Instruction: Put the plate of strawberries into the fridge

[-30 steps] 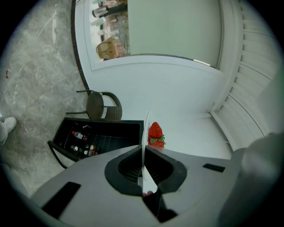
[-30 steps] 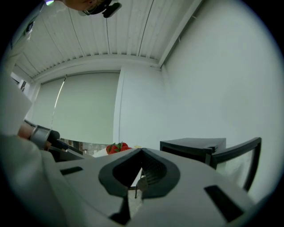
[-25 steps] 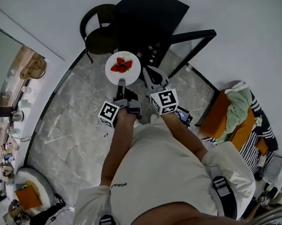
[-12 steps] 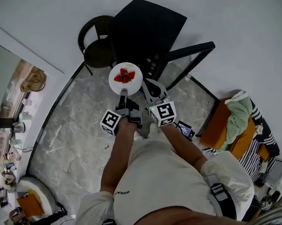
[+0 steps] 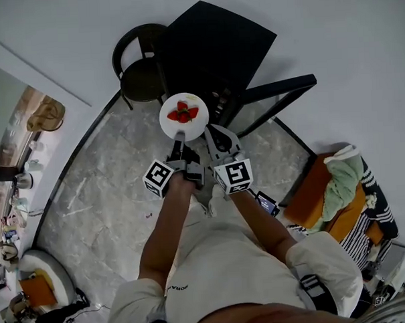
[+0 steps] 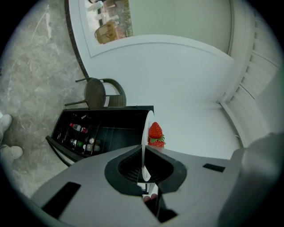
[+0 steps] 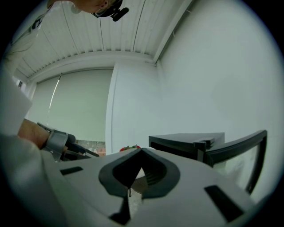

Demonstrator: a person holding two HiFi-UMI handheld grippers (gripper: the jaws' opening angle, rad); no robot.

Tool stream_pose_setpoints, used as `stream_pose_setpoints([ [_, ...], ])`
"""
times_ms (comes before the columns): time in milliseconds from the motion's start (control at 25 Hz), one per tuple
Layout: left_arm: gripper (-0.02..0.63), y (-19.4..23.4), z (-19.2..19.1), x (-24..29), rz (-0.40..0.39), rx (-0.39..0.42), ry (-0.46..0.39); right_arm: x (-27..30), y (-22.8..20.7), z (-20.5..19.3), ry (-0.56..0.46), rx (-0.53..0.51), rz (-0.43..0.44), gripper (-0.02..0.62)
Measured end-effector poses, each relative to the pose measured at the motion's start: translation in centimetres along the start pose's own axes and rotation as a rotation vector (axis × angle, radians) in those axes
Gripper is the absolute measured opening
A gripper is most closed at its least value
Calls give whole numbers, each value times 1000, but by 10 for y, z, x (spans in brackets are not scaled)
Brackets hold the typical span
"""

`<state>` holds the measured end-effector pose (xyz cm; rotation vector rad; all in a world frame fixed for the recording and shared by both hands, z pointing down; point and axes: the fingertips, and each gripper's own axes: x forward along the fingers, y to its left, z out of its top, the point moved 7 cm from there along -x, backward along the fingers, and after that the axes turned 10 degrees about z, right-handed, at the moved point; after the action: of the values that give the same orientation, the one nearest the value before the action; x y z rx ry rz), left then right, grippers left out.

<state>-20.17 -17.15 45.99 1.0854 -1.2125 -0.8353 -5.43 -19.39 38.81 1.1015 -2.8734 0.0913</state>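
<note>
A white plate (image 5: 184, 116) carrying red strawberries (image 5: 185, 113) hangs in the air in front of the open black fridge (image 5: 214, 40). My left gripper (image 5: 179, 134) is shut on the plate's near rim. In the left gripper view the plate (image 6: 144, 144) runs edge-on between the jaws of the left gripper (image 6: 144, 167), with the strawberries (image 6: 155, 133) just past them and the fridge's shelves (image 6: 95, 133) beyond. My right gripper (image 5: 212, 132) hovers beside the plate, to its right, shut and holding nothing. In the right gripper view the right gripper (image 7: 131, 179) points at the fridge (image 7: 186, 141).
The fridge door (image 5: 280, 90) stands swung open to the right. A black round chair (image 5: 137, 56) sits left of the fridge against the white wall. Bottles (image 6: 82, 135) fill the door rack. Clothes lie on orange furniture (image 5: 337, 178) at the right.
The plate and both grippers have moved a little forward, closer to the open fridge. The left gripper's hold on the plate is unchanged.
</note>
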Motion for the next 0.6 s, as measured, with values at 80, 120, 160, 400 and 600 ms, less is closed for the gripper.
stream_pose_setpoints([
  [80, 11, 4, -3, 8, 3, -4, 7, 2, -6, -7, 10, 4, -4, 11],
  [120, 11, 6, -4, 12, 4, -3, 11, 2, -9, -10, 14, 7, -6, 12],
  [160, 11, 7, -5, 16, 4, -1, 13, 2, -12, -13, 17, 10, -9, 12],
  [400, 11, 23, -7, 33, 9, 11, 27, 4, -26, -31, 21, 21, -28, 11],
  [600, 11, 44, -10, 48, 31, 18, 53, 6, -31, -48, 30, 20, -36, 12],
])
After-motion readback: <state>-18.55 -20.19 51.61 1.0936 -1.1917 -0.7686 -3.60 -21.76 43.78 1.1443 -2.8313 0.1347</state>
